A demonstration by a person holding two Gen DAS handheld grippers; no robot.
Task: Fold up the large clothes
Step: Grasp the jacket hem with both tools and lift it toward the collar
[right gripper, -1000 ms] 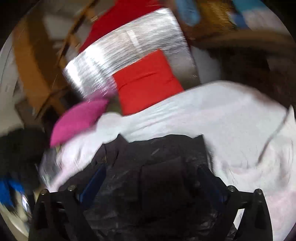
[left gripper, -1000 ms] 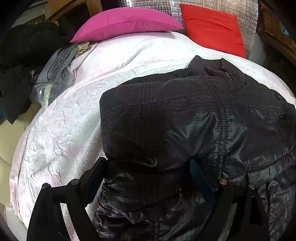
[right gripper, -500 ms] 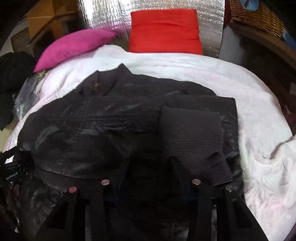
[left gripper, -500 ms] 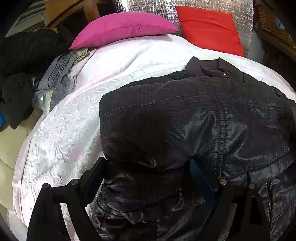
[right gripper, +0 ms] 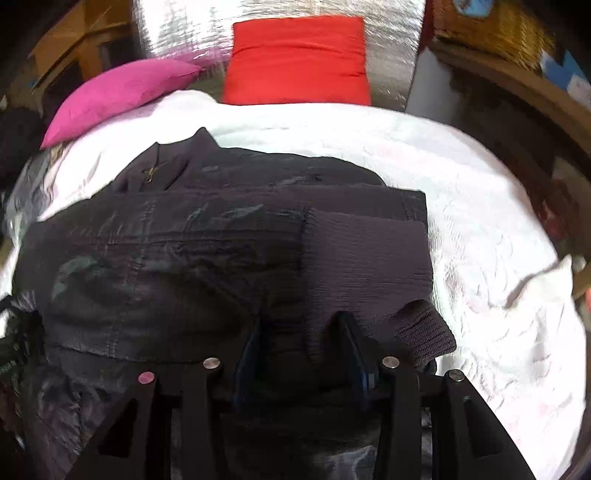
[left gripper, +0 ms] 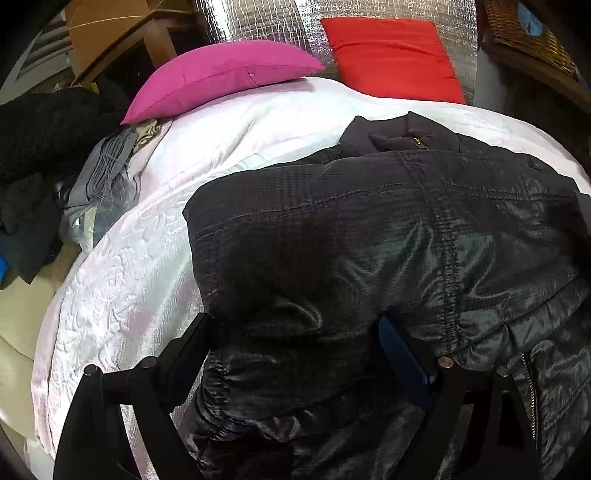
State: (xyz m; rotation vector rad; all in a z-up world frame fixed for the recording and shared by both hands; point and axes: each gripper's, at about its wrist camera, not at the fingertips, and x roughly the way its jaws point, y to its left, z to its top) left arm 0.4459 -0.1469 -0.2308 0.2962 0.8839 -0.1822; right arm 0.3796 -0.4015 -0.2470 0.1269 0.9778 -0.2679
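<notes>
Across a bed under a white embossed quilted bedspread: a dark, glossy, quilted zip-up jacket, spread out with collar toward the far end, one ribbed-cuffed sleeve folded over the body on the right side. Beyond the collar, against a silver foil panel: a magenta rectangular cushion lying flat and a red rectangular cushion propped upright.

Left claw: wide, black fingers with blue pads either side of a bunched fold at the jacket's near left edge; whether the pads actually press the fabric, cannot tell. Right claw: drawn narrow, having just been closing, pads pinching a gathered ridge of dark fabric by the ribbed cuff, near the jacket's lower right.

Left of the bed: a heap of loose clothing, a black knitted garment and grey fabric among it, lying in no visible container. Upper right of both views: a brown wicker basket on a wooden shelf, something blue showing at its top, too blurred to identify.
</notes>
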